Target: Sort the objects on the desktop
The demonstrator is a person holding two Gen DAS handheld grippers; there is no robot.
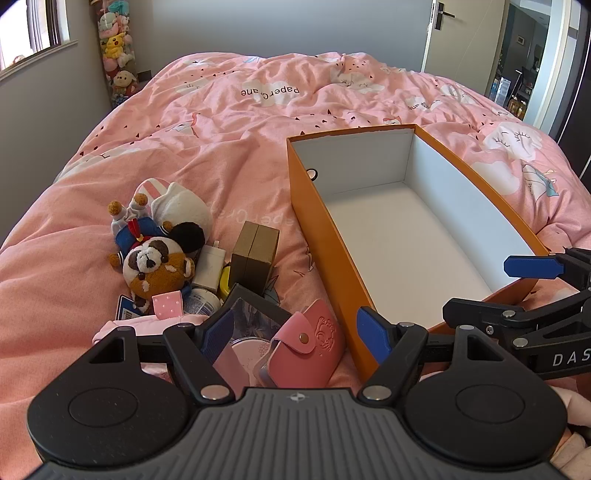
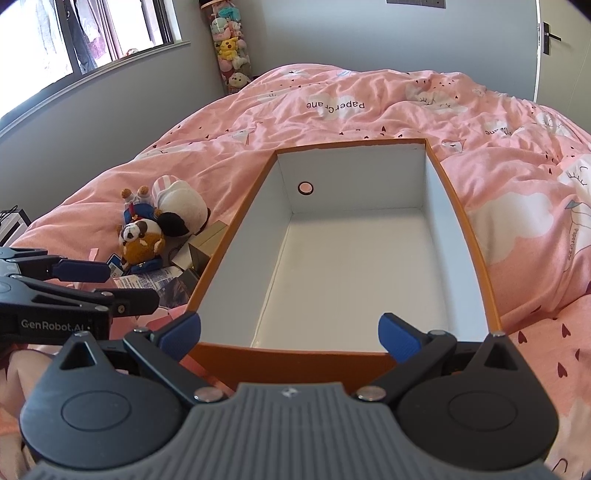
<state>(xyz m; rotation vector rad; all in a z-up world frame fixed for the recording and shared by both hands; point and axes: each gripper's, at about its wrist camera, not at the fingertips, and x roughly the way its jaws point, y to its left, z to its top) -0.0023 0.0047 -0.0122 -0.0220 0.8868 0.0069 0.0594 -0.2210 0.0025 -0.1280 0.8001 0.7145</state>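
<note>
My left gripper [image 1: 295, 338] hangs open just above a pink snap key pouch [image 1: 310, 347], its blue pads either side of the pouch and clear of it. Behind the pouch is a heap: a brown-and-white plush [image 1: 155, 266], a white plush [image 1: 181, 210], a brown cardboard box [image 1: 255, 254], a white charger [image 1: 210, 266] and a dark card [image 1: 255, 314]. An orange box [image 1: 321, 236], white inside and holding nothing, lies to the right. My right gripper [image 2: 291, 334] stands open over the near wall of the orange box [image 2: 295, 360], gripping nothing. The heap's plush [image 2: 140, 236] lies left of the box.
Everything rests on a rumpled pink duvet [image 1: 229, 122] covering a bed. A tall tube of plush toys [image 1: 116, 48] stands in the far corner by a window. A door [image 1: 447, 33] is at the back right. Each gripper shows at the edge of the other's view.
</note>
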